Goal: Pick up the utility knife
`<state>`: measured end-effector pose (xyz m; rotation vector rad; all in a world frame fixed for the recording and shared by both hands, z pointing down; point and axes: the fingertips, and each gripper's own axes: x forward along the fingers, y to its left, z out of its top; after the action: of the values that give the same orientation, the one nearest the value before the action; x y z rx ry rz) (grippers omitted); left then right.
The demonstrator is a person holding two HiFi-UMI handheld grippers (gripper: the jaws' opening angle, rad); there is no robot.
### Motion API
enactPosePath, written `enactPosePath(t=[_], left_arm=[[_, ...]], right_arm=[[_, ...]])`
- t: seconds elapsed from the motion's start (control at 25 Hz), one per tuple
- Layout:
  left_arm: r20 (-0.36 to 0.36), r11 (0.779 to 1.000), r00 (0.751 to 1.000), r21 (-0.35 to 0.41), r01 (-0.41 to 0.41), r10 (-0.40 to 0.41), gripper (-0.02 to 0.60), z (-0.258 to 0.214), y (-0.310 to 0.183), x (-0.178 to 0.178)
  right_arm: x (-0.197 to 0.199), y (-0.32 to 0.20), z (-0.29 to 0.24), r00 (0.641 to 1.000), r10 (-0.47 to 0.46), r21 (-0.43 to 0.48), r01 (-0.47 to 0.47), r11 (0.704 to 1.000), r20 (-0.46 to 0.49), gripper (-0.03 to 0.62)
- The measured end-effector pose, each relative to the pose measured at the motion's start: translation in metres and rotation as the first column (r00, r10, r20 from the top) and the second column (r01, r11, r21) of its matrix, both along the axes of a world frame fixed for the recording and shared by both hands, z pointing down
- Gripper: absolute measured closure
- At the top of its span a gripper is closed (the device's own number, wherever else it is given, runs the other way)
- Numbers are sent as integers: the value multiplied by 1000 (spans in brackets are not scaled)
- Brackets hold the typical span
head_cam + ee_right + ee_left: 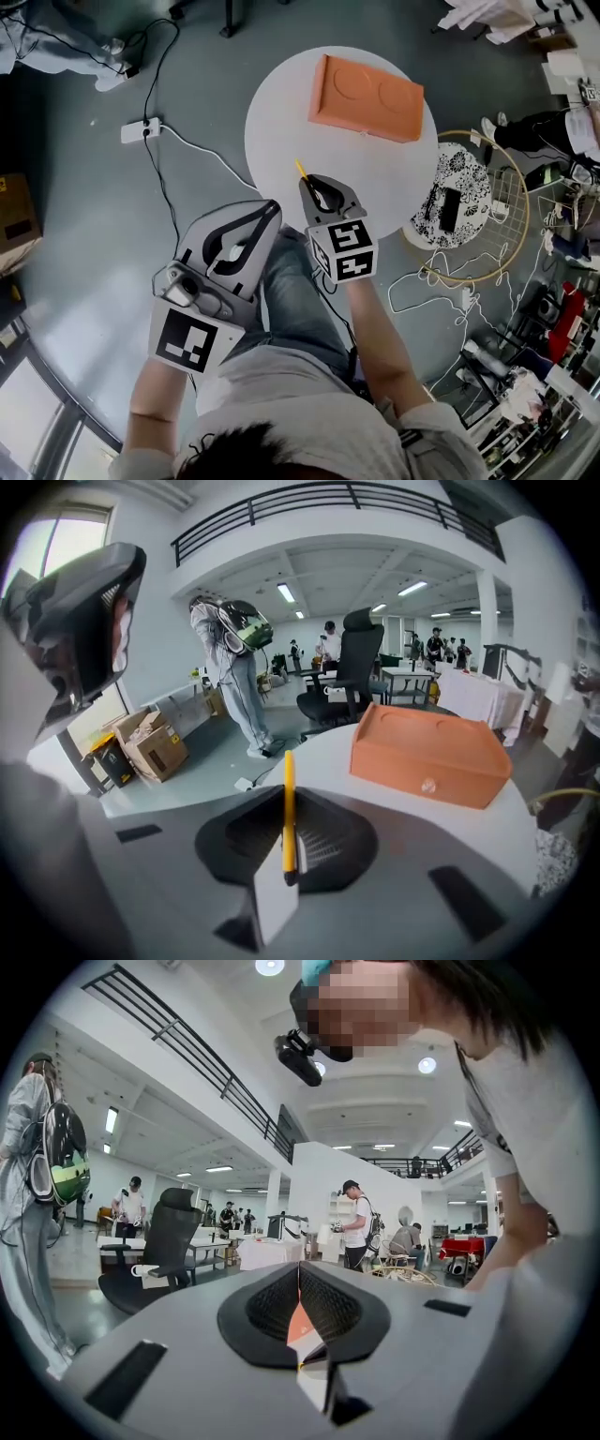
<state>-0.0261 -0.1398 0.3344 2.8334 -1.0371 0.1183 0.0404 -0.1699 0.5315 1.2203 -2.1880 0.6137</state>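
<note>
No word, number or brand can be read anywhere. The cube on the right gripper and the cube on the left gripper bear only black-and-white square codes. The cardboard boxes on the floor show dark print, perhaps a label, too blurred to read.

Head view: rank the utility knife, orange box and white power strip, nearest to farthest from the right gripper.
1. utility knife, held in the right gripper.
2. orange box, ahead on the table.
3. white power strip, on the floor, far left.
</note>
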Motion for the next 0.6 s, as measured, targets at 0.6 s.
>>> enactPosePath(t=[0.6], left_arm=[[-25, 986, 990, 93, -137, 140, 571, -44, 30, 27]], right_arm=[[12, 41, -168, 986, 73, 330, -119, 936, 150, 551]])
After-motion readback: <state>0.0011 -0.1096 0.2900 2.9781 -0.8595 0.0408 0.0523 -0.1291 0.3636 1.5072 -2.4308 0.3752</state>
